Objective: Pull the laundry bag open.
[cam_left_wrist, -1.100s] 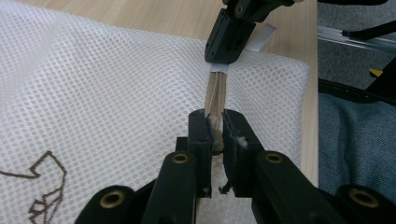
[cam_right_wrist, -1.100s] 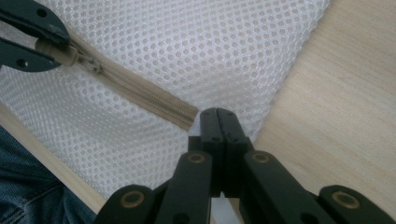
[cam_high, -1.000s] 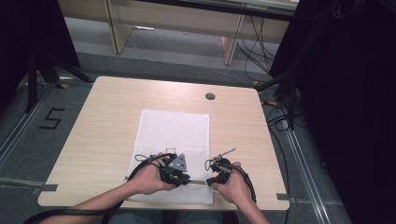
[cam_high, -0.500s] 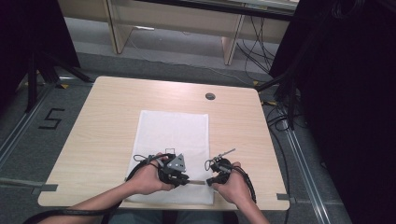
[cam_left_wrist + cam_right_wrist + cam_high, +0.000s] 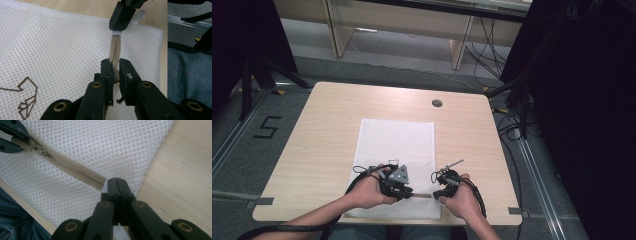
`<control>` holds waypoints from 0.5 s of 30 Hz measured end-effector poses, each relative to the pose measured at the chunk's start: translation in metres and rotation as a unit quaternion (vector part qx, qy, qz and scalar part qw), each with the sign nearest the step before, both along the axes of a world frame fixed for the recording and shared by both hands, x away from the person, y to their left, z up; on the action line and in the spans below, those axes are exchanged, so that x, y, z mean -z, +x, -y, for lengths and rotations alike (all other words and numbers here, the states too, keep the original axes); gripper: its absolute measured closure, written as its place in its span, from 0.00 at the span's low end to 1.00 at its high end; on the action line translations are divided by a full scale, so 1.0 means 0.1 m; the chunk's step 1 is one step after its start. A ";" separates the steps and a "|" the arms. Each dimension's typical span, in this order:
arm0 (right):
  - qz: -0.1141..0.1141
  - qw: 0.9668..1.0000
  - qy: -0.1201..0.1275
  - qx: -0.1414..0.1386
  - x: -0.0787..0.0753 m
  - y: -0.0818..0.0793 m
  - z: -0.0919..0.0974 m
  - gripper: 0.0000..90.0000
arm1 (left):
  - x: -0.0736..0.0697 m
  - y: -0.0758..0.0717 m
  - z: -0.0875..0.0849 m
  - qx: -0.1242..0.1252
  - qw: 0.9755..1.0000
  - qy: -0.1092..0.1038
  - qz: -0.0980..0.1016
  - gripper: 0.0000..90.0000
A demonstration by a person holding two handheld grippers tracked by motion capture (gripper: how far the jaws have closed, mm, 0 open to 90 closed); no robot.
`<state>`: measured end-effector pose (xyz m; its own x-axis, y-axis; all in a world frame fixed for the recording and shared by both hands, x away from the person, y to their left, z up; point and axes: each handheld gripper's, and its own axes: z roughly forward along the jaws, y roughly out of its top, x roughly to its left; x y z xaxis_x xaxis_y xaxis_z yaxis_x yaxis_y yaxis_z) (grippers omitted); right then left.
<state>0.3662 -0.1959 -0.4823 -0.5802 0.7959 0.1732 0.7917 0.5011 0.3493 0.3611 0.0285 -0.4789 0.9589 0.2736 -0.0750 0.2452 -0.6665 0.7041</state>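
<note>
The beige zipper runs along the near edge of the white mesh laundry bag, its long axis stretched straight between the two grippers. The left gripper has its jaws clamped on the zipper pull, while the right gripper, jaws pressed together, pinches the white tab at the zipper's far end, by the bag's corner.

Lab or recording studio: bare wooden surface between black curtains, floor rails, loose cables, taped number five on grey floor.
</note>
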 end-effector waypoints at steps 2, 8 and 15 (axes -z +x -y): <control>-0.002 1.000 -0.005 0.005 -0.01 -0.01 -0.01 1.00 | 0.00 0.00 0.00 0.000 1.000 -0.002 -0.001 0.91; -0.006 1.000 -0.011 0.013 -0.02 -0.03 -0.03 1.00 | 0.00 -0.01 -0.03 0.001 1.000 0.007 0.003 0.91; -0.007 1.000 -0.010 0.014 -0.02 -0.03 -0.03 1.00 | 0.02 -0.01 -0.03 -0.003 1.000 -0.003 -0.001 0.91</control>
